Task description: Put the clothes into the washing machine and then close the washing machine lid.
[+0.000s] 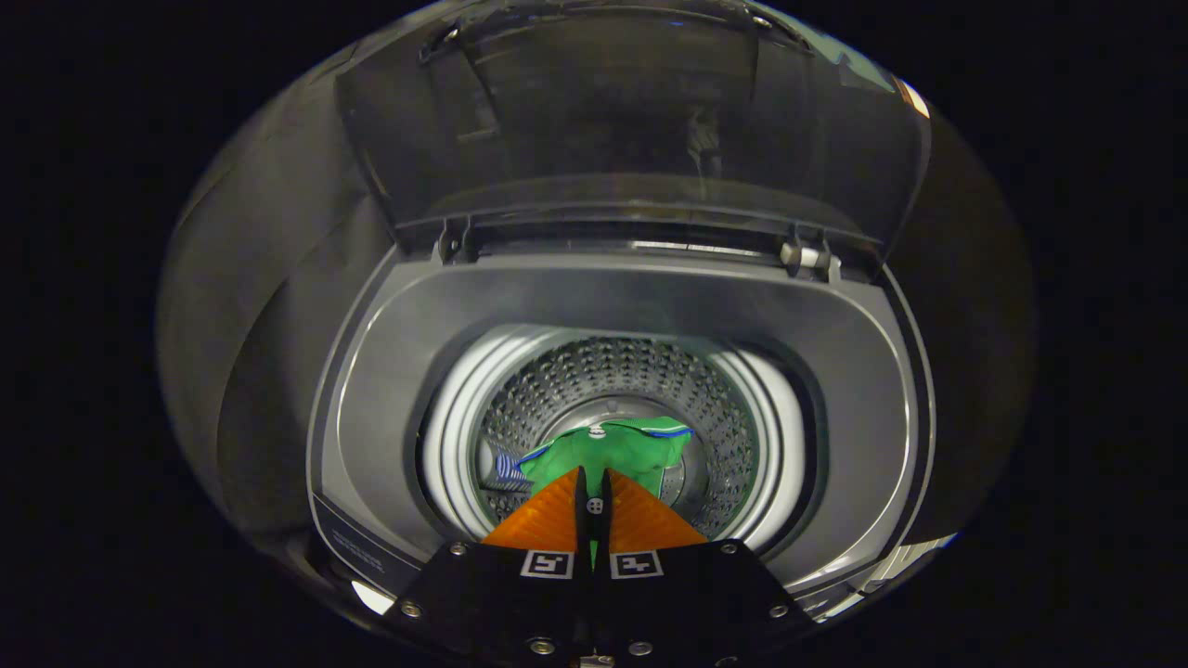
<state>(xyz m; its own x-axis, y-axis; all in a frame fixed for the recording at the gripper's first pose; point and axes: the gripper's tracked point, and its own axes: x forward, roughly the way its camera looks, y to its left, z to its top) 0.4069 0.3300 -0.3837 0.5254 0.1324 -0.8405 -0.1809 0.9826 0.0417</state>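
I am above a top-loading washing machine, looking down into its perforated steel drum. My gripper hangs over the drum's mouth. Its orange fingers are pressed together on a green garment. A strip of green cloth shows in the thin gap between them. The rest of the garment spreads out just beyond the fingertips, inside the drum. A blue-and-white striped piece shows beside the green cloth, to the left of the fingers. The dark see-through lid stands raised at the back of the machine.
The lid hinges sit along the back edge of the opening. A wide grey plastic collar rings the drum. Dark booth cloth surrounds the machine on both sides.
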